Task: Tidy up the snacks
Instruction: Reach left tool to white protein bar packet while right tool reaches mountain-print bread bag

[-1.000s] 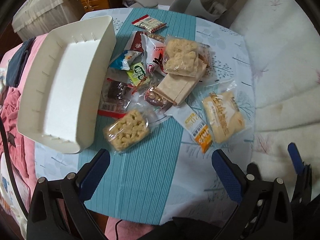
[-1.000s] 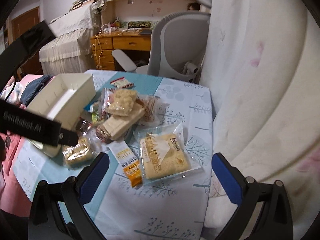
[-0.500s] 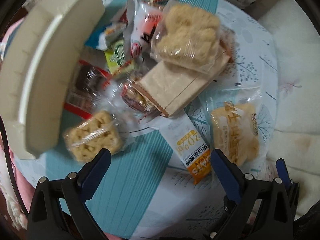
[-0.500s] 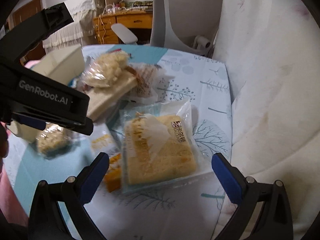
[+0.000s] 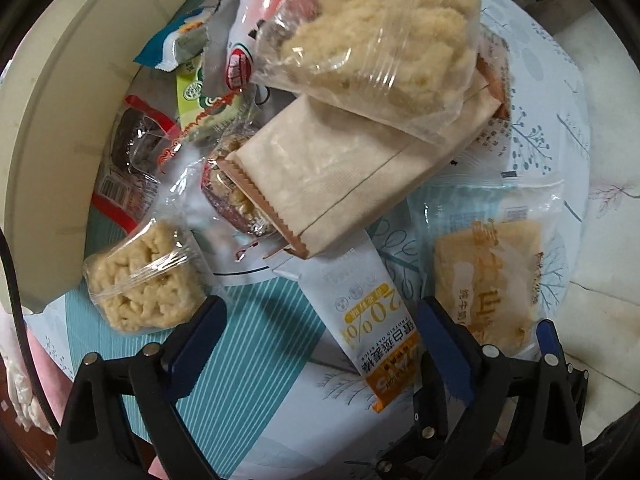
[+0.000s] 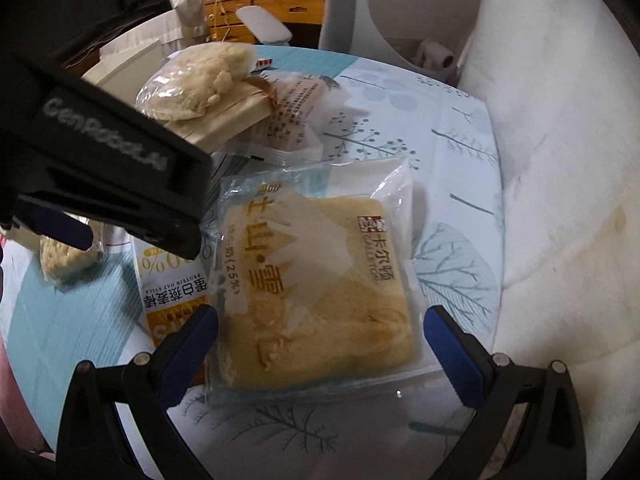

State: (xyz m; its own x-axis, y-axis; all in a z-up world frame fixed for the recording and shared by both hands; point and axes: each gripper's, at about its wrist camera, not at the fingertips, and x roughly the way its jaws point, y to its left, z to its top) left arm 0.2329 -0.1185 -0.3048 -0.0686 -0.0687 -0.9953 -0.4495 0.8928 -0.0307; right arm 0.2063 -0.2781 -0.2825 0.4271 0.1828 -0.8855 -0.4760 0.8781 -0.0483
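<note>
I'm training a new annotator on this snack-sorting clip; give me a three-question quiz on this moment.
1. True or false: the right gripper is clamped shut on the bread packet.
2. Which packet lies between the left gripper's closing fingers? A) oat bar B) green packet C) puffed rice cake
3. What rests on top of the tan pouch?

Key: 1 false, open around it; 2 A; 3 the large puffed rice cake.
</note>
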